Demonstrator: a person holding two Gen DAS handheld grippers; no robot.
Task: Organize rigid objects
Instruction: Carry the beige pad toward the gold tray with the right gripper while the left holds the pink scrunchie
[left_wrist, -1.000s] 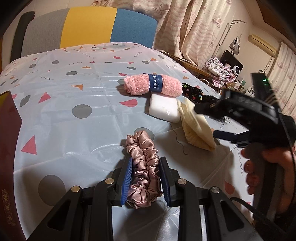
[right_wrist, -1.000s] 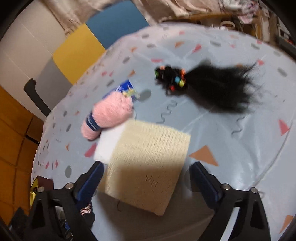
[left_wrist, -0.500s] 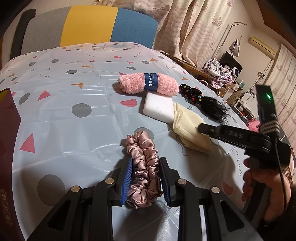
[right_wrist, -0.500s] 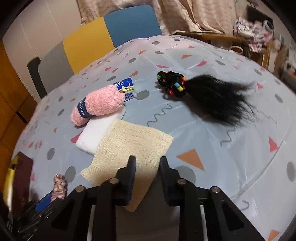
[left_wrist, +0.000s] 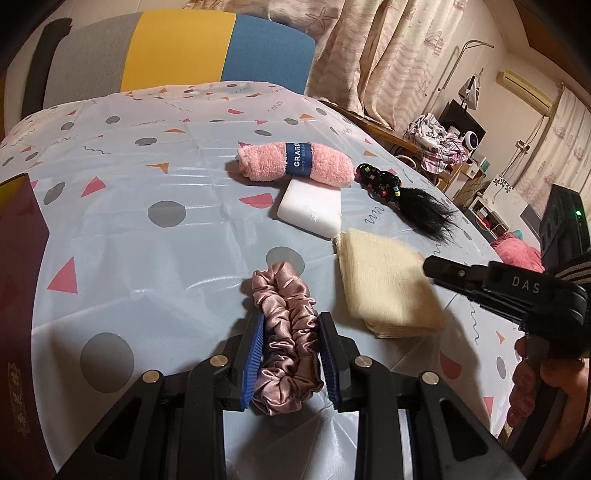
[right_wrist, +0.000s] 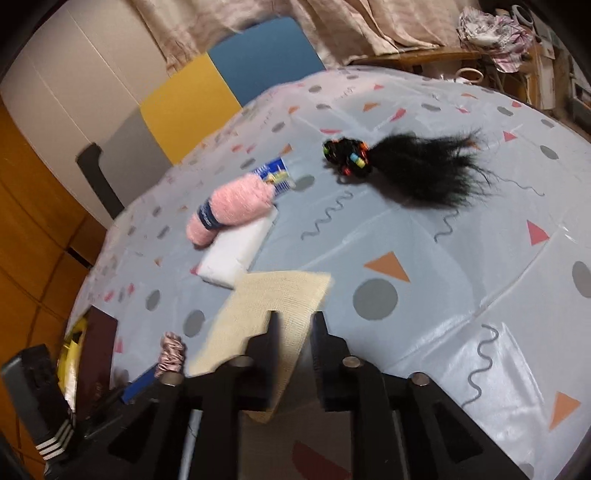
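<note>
My left gripper (left_wrist: 291, 317) is shut on a pink satin scrunchie (left_wrist: 284, 332), which rests on the patterned tablecloth (left_wrist: 147, 258). To its right lies a folded cream cloth (left_wrist: 384, 288), whose right corner sits under the black right gripper (left_wrist: 428, 264). In the right wrist view the right gripper (right_wrist: 295, 319) stands with narrow jaws that are opening, the cream cloth (right_wrist: 269, 295) between them. A white foam block (left_wrist: 310, 210) and a rolled pink towel (left_wrist: 295, 166) lie further back.
A black hairpiece with coloured beads (right_wrist: 417, 173) lies at the far right. A blue card packet (right_wrist: 275, 175) sits behind the towel. A dark red box (left_wrist: 18, 277) stands at the left edge. A person's hand (left_wrist: 535, 387) holds the right gripper. A colour-block chair (left_wrist: 177, 48) stands behind.
The right gripper closed from wide open onto the cream cloth and pulled back. The cloth slid off the white block towards the near right. The left gripper and scrunchie kept still.
</note>
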